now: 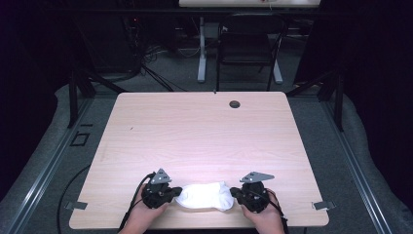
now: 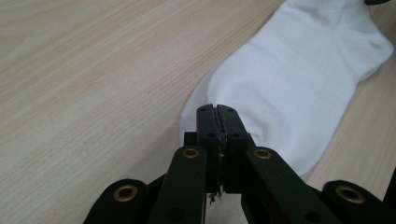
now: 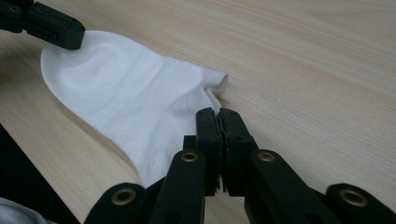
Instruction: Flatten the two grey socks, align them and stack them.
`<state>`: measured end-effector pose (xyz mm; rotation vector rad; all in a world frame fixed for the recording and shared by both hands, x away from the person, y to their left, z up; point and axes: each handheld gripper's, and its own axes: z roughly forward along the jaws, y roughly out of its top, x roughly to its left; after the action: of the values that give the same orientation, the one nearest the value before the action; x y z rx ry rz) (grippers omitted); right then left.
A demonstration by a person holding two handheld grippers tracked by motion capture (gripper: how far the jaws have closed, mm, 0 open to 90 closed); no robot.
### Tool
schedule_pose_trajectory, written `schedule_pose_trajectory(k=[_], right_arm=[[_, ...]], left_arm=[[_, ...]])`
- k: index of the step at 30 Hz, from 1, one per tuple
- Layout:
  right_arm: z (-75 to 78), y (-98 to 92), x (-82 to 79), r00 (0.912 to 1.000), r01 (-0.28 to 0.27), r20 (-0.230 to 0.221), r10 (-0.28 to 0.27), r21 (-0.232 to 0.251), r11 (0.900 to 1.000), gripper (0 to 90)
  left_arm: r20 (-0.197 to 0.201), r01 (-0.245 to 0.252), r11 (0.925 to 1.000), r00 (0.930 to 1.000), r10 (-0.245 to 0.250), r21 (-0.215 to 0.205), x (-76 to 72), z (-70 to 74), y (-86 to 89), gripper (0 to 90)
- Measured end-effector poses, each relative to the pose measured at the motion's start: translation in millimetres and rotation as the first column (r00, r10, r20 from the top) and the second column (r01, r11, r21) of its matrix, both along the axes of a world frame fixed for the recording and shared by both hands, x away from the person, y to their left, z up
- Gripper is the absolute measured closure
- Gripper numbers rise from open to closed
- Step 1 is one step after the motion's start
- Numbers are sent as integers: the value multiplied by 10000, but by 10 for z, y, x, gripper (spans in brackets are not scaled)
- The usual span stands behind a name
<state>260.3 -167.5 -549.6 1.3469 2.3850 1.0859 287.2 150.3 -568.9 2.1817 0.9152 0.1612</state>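
Two hand-held grippers, left [image 1: 171, 191] and right [image 1: 237, 193], pinch opposite ends of a white sock [image 1: 203, 196] (lying flat) on the table's [image 1: 195, 131] near edge.

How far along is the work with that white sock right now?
Done: the white sock lies flat near the table's front edge. In hand: the left gripper is shut at its toe end, the right gripper at its cuff end. Left: any fold or move; nothing is folded yet.
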Motion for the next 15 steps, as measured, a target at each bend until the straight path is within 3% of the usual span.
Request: schedule_pose_trajectory(k=[15], right_arm=[[-49, 8, 19, 9998, -57, -177, 55, -88, 9999, 863]], left_arm=[[-43, -121, 9999, 9999, 121, -30, 16, -34, 16, 851]])
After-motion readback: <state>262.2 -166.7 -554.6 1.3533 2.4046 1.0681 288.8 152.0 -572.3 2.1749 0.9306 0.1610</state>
